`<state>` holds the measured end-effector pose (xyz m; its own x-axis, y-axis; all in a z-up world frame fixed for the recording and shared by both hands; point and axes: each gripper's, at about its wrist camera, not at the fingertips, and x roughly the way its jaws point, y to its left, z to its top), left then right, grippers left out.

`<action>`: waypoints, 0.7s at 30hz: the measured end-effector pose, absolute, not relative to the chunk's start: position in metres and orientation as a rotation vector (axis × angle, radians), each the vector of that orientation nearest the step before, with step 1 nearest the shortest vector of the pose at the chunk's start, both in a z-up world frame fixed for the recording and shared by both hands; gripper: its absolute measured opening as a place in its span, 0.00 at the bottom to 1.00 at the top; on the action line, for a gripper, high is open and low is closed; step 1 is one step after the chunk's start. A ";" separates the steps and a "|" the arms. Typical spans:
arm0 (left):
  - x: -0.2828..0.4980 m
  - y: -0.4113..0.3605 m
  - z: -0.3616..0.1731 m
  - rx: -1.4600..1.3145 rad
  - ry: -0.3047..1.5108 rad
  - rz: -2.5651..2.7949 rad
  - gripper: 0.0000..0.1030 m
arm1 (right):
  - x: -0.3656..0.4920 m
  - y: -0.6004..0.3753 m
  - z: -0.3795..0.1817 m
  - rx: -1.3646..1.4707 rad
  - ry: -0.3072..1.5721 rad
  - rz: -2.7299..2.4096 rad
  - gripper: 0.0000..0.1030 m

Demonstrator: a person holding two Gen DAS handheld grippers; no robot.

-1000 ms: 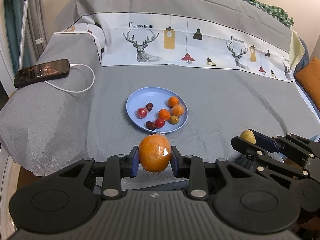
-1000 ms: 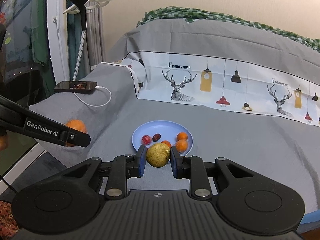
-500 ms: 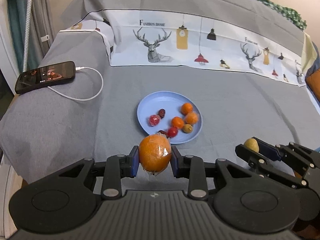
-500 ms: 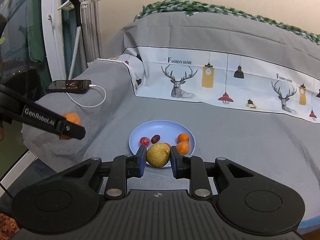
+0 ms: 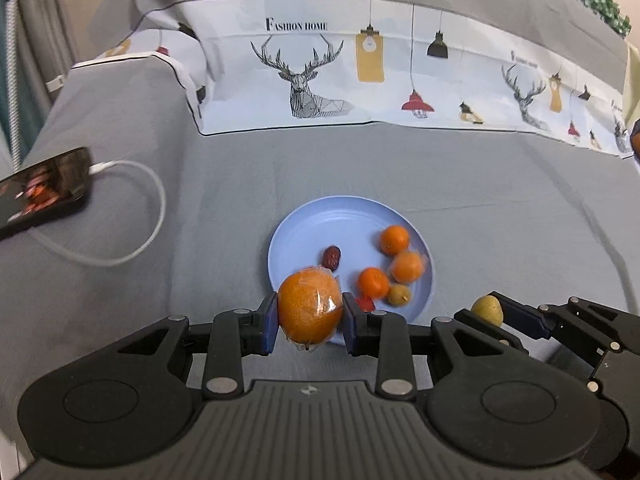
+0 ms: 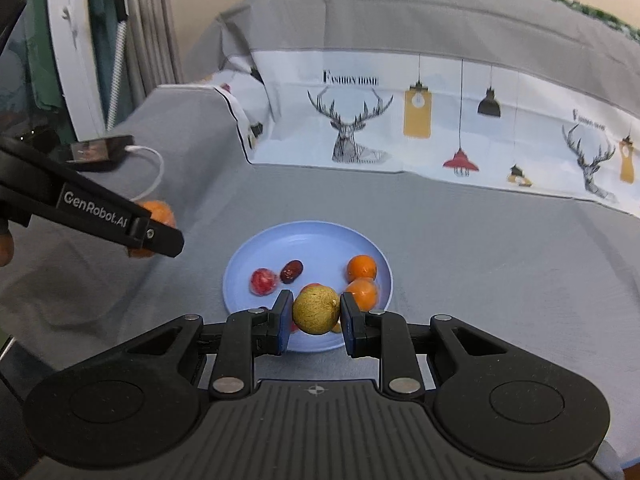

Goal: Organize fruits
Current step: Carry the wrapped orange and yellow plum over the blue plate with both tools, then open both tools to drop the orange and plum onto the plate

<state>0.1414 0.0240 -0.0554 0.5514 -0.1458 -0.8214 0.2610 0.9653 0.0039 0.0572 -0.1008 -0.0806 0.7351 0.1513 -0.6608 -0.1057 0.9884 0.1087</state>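
Left wrist view, nearest first: left gripper [image 5: 309,322] low centre of frame, blue pads clamped on both sides of a large round orange in clear plastic wrap [image 5: 310,308]. The orange sits squarely between the pads and overlaps the near-left rim of the plate in the picture.

Lower right of the same frame: right gripper [image 5: 486,312], seen side-on, closed on a small yellow-green round fruit [image 5: 487,310], just off the plate's near-right edge in the picture.

Right wrist view: that fruit [image 6: 316,309] is pinched between the blue pads at frame centre, in front of the plate's near half. The left gripper's black finger [image 6: 120,222] crosses the left of the frame, with the orange partly hidden behind it.

Beyond the grippers: round pale-blue plate [image 5: 316,220] on grey cloth-covered surface [image 5: 480,184]. On it: dark red date [image 5: 331,257] at centre left, three small orange mandarins [image 5: 394,239] to the right, one small yellowish fruit [image 5: 399,294] at the near right, a red fruit mostly hidden behind the left gripper's right pad.

Middle left of frame: black phone [image 5: 40,192], white charging cable [image 5: 148,216] looping toward the plate.

Far, upper frame: white printed panel with deer and lamps [image 5: 360,72].
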 end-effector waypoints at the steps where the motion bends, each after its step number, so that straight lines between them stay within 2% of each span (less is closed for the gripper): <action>1: 0.151 0.022 -0.062 0.139 0.967 -0.234 0.34 | 0.066 -0.101 -0.086 0.063 0.740 0.142 0.25; 14: 0.250 0.001 -0.143 0.209 1.073 -0.265 0.36 | 0.156 -0.105 -0.154 0.006 0.811 0.148 0.26; 15: 0.253 0.000 -0.145 0.218 1.074 -0.269 0.40 | 0.160 -0.105 -0.157 0.002 0.817 0.155 0.26; 16: 0.255 0.000 -0.145 0.229 1.063 -0.276 0.61 | 0.166 -0.105 -0.161 -0.007 0.825 0.163 0.26; 17: 0.255 -0.001 -0.143 0.236 1.047 -0.269 0.88 | 0.169 -0.104 -0.164 -0.019 0.828 0.162 0.34; 18: 0.252 0.000 -0.138 0.236 1.018 -0.251 0.99 | 0.172 -0.103 -0.165 -0.039 0.837 0.154 0.54; 20: 0.240 0.006 -0.126 0.213 0.957 -0.225 1.00 | 0.171 -0.103 -0.163 -0.066 0.835 0.129 0.72; 21: 0.236 0.007 -0.123 0.209 0.962 -0.228 1.00 | 0.166 -0.103 -0.159 -0.067 0.825 0.126 0.77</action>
<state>0.2360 0.0068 -0.1230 0.5513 -0.0991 -0.8284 0.2838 0.9560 0.0745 0.1661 -0.1035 -0.1590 0.6716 0.0858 -0.7360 -0.1379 0.9904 -0.0103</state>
